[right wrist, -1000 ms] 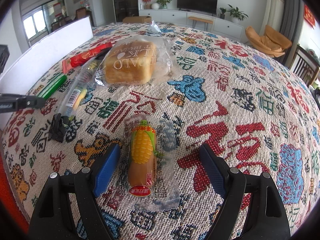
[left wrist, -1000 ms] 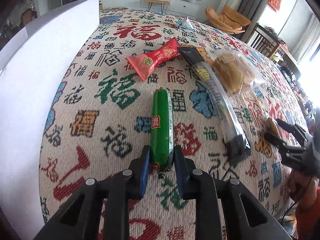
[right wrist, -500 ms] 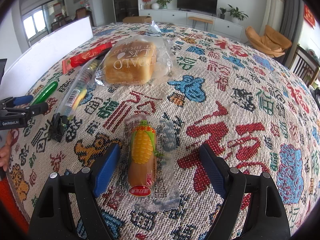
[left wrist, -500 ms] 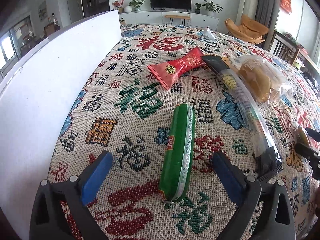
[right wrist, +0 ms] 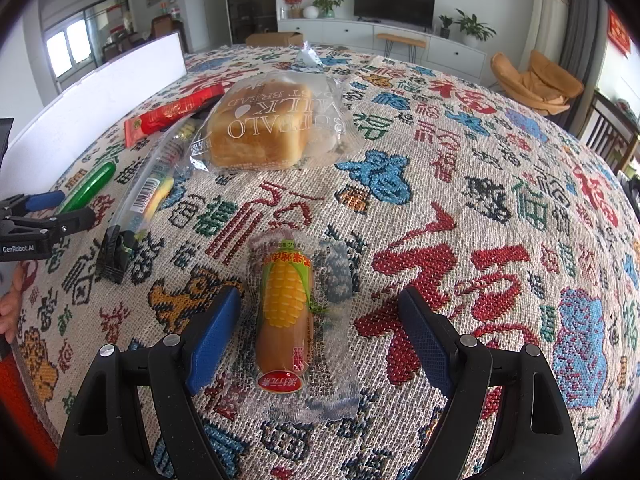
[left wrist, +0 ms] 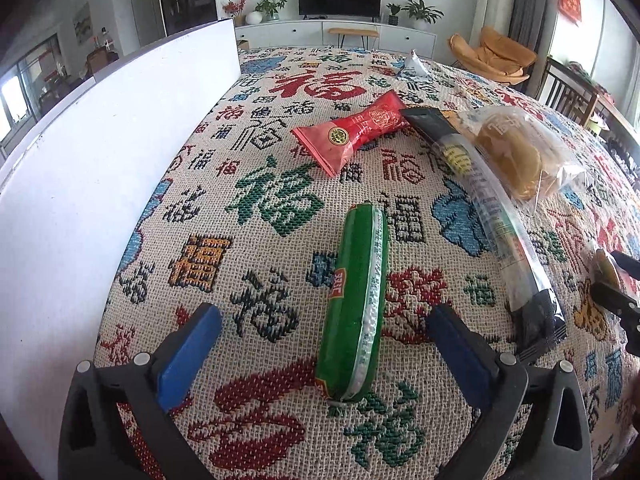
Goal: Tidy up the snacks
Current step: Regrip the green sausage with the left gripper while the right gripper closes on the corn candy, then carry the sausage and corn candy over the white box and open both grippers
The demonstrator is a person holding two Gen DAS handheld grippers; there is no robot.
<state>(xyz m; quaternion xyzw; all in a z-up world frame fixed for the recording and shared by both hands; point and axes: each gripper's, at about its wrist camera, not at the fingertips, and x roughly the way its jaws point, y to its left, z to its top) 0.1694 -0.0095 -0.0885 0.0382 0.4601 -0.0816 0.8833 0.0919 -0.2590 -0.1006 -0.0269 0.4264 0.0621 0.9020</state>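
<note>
A green sausage stick [left wrist: 357,298] lies on the patterned cloth between the wide-open jaws of my left gripper [left wrist: 324,344]; it touches neither pad. It also shows in the right wrist view [right wrist: 90,187]. A corn sausage in a clear wrapper [right wrist: 286,312] lies between the open jaws of my right gripper [right wrist: 320,332], untouched. Farther back lie a red snack pack [left wrist: 356,132], a long clear-and-black packet [left wrist: 488,216] and a bagged milk bread [right wrist: 264,128].
A white board [left wrist: 100,160] stands along the table's left side. A small silver wrapper [left wrist: 414,66] lies at the far end. The right gripper's tip [left wrist: 616,284] shows at the right edge of the left wrist view. The cloth-covered table [right wrist: 500,184] stretches right.
My left gripper, shut on the green sausage stick a second ago, has opened wide and released it onto the cloth. The right gripper and the corn sausage have not moved.
</note>
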